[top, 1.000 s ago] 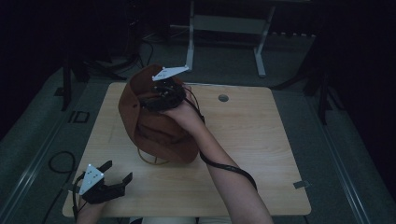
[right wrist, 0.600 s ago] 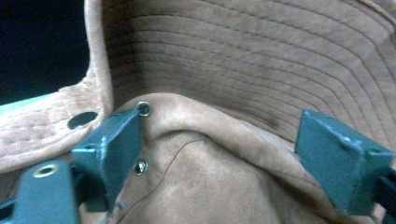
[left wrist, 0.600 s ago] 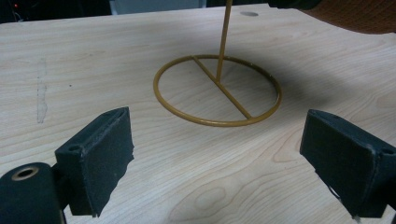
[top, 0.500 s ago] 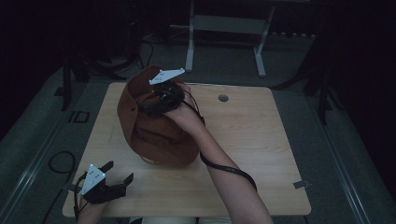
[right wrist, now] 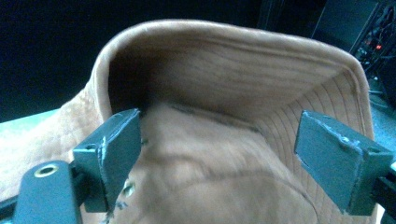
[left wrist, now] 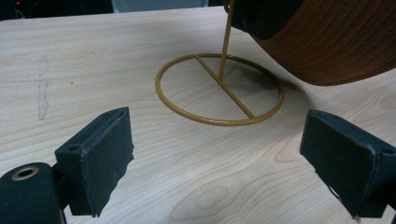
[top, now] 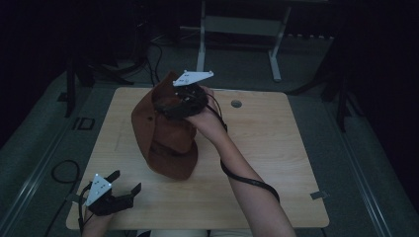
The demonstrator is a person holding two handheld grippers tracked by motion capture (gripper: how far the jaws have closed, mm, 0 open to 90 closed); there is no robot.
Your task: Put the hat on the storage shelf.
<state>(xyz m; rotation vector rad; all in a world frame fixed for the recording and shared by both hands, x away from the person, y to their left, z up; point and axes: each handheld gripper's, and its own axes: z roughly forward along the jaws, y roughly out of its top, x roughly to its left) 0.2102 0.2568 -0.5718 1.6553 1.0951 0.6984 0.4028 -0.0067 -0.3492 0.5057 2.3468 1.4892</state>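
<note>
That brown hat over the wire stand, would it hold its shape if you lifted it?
Probably not: the brown hat looks soft, its brim folding upward. It seems light, since a thin wire stand bears it. Pushed sideways, it might tip the stand.

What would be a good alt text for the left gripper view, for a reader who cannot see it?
A yellow wire stand, a ring base with a crossbar and thin upright rod, sits on a pale wooden table, with the brown hat over it at upper right. The left gripper is open in the foreground, holding nothing.

The brown hat (top: pixel 165 133) has seemingly sunk lower — the right gripper (top: pixel 170 101) (jaws apart) dipped slightly.
</note>
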